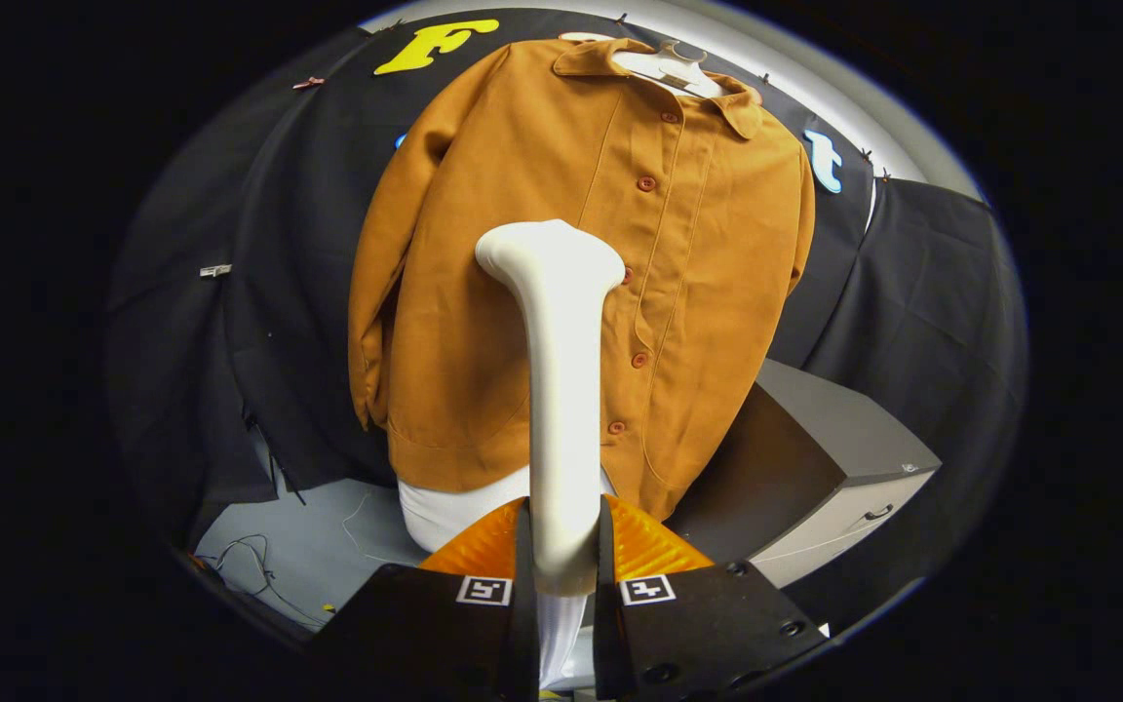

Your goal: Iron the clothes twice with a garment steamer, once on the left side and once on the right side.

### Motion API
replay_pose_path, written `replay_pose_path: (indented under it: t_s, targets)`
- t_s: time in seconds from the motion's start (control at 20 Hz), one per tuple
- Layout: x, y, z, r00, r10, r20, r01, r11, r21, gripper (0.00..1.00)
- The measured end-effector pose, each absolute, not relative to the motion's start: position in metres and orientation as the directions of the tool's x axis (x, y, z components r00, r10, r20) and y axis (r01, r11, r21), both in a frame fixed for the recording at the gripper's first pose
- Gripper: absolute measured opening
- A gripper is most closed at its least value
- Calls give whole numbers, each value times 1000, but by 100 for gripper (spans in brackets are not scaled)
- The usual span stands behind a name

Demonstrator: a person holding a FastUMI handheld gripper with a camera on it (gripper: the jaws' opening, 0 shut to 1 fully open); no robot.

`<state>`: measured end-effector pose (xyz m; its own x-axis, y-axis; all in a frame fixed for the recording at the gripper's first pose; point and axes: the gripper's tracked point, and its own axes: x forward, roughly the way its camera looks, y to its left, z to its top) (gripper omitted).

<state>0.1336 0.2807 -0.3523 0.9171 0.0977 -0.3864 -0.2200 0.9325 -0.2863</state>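
Steamer (561, 390) clamped in hand-held gripper (561, 546), head at jacket (522, 195).

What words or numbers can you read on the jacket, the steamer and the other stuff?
On the jacket: none.
On the steamer, clamped between the shut fingers: none.
On the two square tags by the fingers: coded patterns, no words.
On the cabinet: a small mark, too small to read.

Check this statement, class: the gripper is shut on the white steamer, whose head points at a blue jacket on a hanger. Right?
Wrong colour. In the gripper view the jacket is orange-brown, not blue. The gripper is shut on the white steamer, and the jacket hangs on a hanger.
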Motion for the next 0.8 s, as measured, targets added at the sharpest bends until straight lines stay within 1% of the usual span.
replay_pose_path:
  t_s: [0.4, 0.6, 0.8]
  targets:
    - [99, 274, -333, 918, 163, -361, -262, 934, -244, 26]
    - [87, 264, -303, 926, 192, -325, -269, 940, -211, 26]
    - [80, 248, -254, 946, 194, -258, -245, 952, -182, 26]
